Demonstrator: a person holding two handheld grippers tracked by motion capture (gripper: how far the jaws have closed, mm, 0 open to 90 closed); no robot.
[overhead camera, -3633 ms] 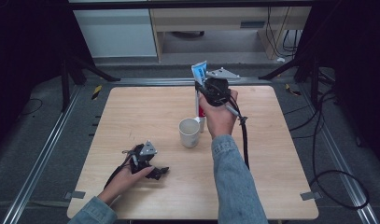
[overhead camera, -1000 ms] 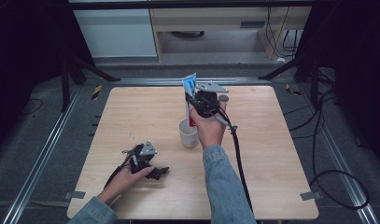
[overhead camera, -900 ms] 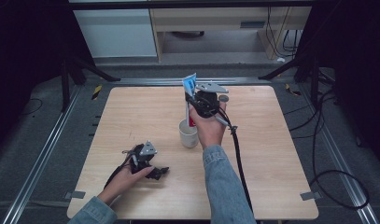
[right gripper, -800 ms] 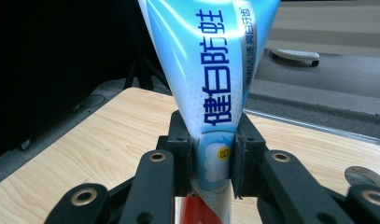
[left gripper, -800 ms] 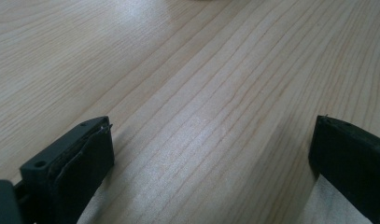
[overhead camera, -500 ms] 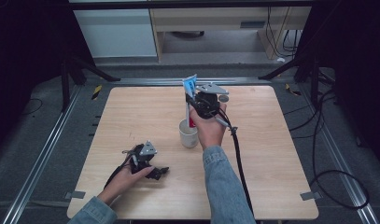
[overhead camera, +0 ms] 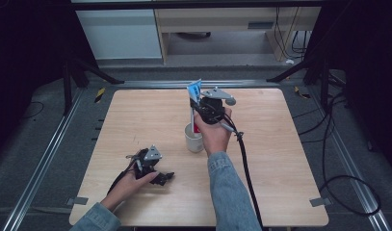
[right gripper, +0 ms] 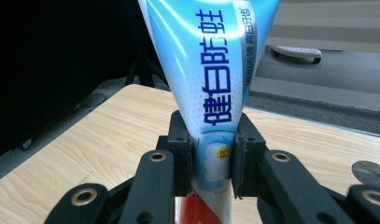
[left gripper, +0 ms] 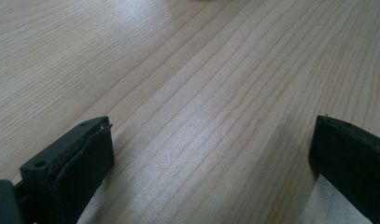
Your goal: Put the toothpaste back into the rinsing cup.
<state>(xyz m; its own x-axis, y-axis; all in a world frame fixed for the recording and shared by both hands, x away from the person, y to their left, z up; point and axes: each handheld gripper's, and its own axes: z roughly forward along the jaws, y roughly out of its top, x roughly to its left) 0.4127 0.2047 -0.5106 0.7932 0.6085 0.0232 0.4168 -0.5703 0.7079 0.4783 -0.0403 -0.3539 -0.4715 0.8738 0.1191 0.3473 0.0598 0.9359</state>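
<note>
My right gripper [overhead camera: 199, 107] is shut on a blue and white toothpaste tube [overhead camera: 195, 91], held upright over a white mug [overhead camera: 194, 139] near the table's middle. The tube's red lower end [overhead camera: 196, 127] dips toward the mug's mouth. In the right gripper view both pads squeeze the tube [right gripper: 215, 88] at its narrow waist, between the jaws of the right gripper [right gripper: 211, 161]. My left gripper [overhead camera: 161, 177] rests on the wooden table [overhead camera: 280, 144] at the front left, held by a hand. In the left gripper view the left gripper [left gripper: 211, 144] stands open over bare wood.
Black cables trail from both grippers across the table. Metal rails and dark stand legs [overhead camera: 83, 72] border the table. A white cabinet [overhead camera: 121, 29] and a shelf stand behind it. A cable [overhead camera: 343, 192] loops on the floor at the right.
Since the oldest frame my right gripper has carried the tube a little left, to above the mug. Over the last second nothing has visibly moved.
</note>
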